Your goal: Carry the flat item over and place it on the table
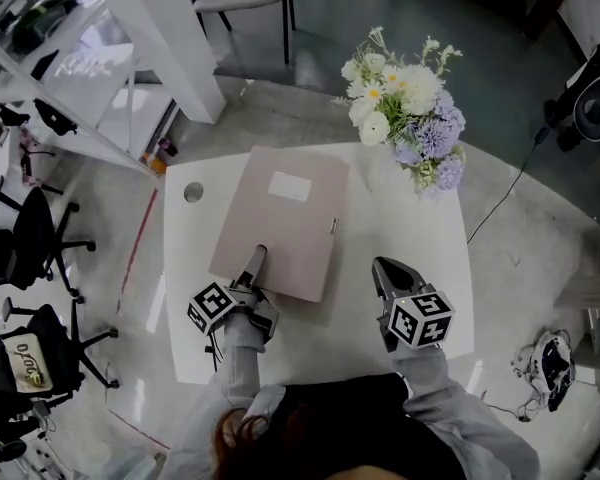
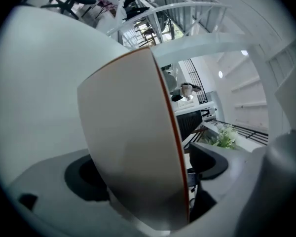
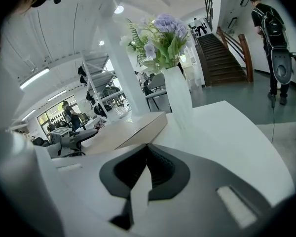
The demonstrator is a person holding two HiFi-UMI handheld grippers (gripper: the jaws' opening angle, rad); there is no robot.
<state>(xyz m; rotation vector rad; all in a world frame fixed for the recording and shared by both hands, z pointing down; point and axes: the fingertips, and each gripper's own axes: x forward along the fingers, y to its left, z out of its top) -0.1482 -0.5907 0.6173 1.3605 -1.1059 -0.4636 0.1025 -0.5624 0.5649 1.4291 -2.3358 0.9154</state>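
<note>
A flat beige folder (image 1: 280, 218) with a white label lies on the white table (image 1: 430, 278). My left gripper (image 1: 252, 268) is at the folder's near edge, one jaw lying over its top. In the left gripper view the folder (image 2: 133, 132) stands between the jaws, with a gap showing at the right pad (image 2: 212, 162), so the gripper is open around it. To the folder's right, my right gripper (image 1: 388, 273) rests low over the table, shut and empty. The right gripper view shows its jaws (image 3: 147, 149) meeting, with the folder (image 3: 128, 130) beyond them to the left.
A bouquet of white and purple flowers (image 1: 405, 108) in a white vase (image 3: 177, 98) stands at the table's far right. A round cable hole (image 1: 193, 192) is near the far left corner. Office chairs (image 1: 35, 238) stand to the left, and a person (image 3: 271, 43) stands by stairs.
</note>
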